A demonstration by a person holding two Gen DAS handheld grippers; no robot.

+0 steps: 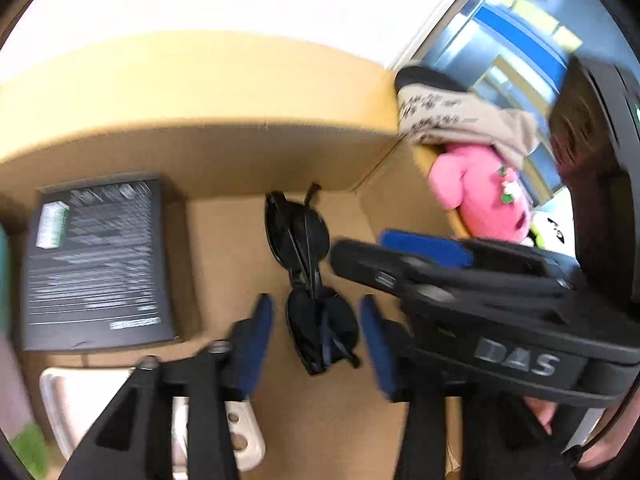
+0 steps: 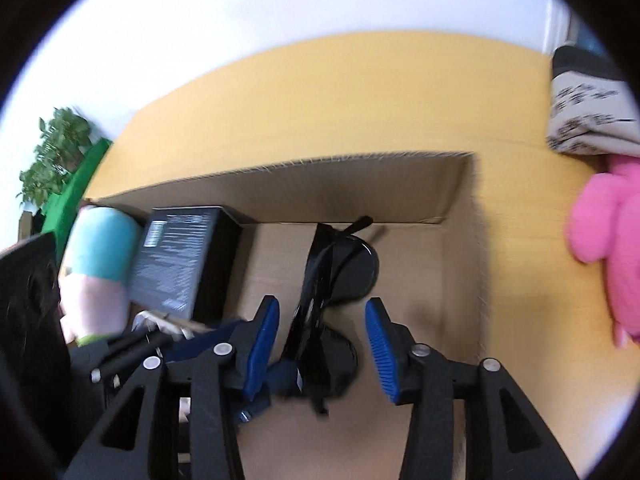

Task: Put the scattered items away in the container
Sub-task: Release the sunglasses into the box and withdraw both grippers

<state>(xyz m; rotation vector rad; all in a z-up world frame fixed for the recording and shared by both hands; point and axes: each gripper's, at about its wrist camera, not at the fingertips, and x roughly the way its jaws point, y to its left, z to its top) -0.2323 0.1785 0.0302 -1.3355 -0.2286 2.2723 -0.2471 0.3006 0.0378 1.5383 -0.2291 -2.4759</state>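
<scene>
- both sets of jaws, left gripper (image 1: pixel 316 344) and right gripper (image 2: pixel 322 350), gape partway, pads clear of the folded sunglasses (image 1: pixel 310 280) between them
- sunglasses lie on the cardboard box (image 1: pixel 280 160) floor, long axis pointing away toward its far wall
- pink plush (image 1: pixel 480 200) waits outside on the surface

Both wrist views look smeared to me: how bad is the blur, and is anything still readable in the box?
Left wrist view: motion-blurred; print on the black box is streaks, though the folded sunglasses stay recognisable. Right wrist view: also soft, with glare on the sunglasses and the pink plush a smear. Fisheye bends the cardboard box in both.
</scene>
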